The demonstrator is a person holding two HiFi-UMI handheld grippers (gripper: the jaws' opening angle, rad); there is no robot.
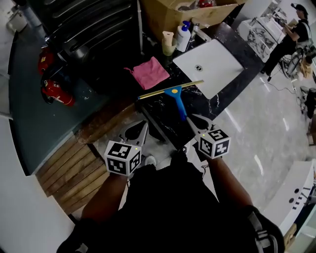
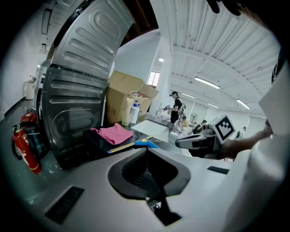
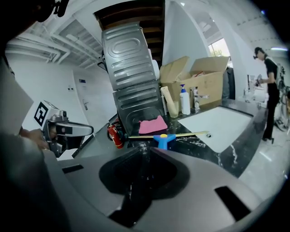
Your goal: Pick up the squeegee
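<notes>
While both tilt downward, left gripper (image 2: 146, 152) has fingers together, empty; right gripper (image 3: 145, 150), barely parted, faces the squeegee (image 1: 174, 93).

There is one squeegee (image 1: 175, 97), one pink cloth (image 1: 149, 72), one white bottle (image 1: 183, 38), one cardboard box (image 1: 168, 15) and one sink (image 1: 219, 69). There are two red fire extinguishers (image 1: 59, 95) and two grippers: left gripper (image 1: 142, 126) and right gripper (image 1: 195, 120).

We spotted a pink cloth (image 1: 149, 72) on the dark counter (image 1: 229, 37) just left of a white sink (image 1: 210, 66), with a bottle (image 1: 183, 37) and box (image 1: 168, 15) behind, and red extinguishers (image 1: 57, 94) off left.
</notes>
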